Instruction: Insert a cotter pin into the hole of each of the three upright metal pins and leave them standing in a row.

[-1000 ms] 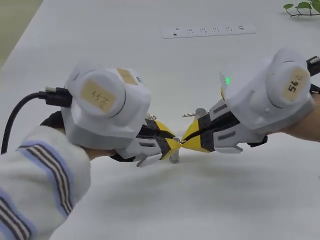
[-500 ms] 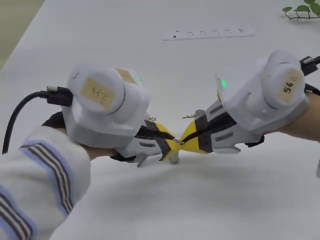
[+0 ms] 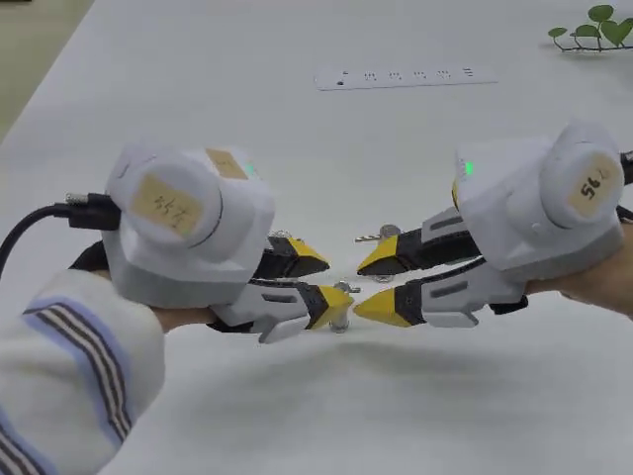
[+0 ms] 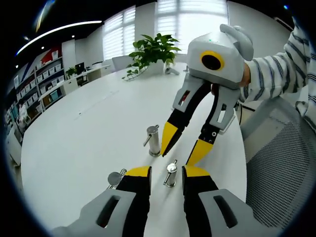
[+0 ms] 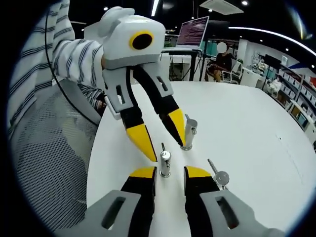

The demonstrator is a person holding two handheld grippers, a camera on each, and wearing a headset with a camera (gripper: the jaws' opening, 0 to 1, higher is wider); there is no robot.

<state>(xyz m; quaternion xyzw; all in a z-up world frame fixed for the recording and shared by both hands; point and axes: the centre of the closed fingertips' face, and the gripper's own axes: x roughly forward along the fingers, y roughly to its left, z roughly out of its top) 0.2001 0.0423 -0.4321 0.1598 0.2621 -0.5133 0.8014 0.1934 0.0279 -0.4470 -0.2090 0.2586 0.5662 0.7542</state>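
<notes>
**Pins look nearly done, both grippers let go**

Head view: on the desk point(image 3: 297, 119), the left gripper point(image 3: 333, 274) and right gripper point(image 3: 360, 286) face each other, fingers released and holding nothing. The near metal pin point(image 3: 341, 319) stands between their tips. At 1 o'clock from it, the far metal pin point(image 3: 392, 235) stands with a cotter pin point(image 3: 368, 237) through it.
Left gripper view: the third metal pin point(image 4: 116, 177) sits at 9 o'clock from the near one. I cannot tell if it stands.
Right gripper view: thin wires poke from the near and third pins, so all three may be filled. What is left, I think, is a tidy row.
</notes>
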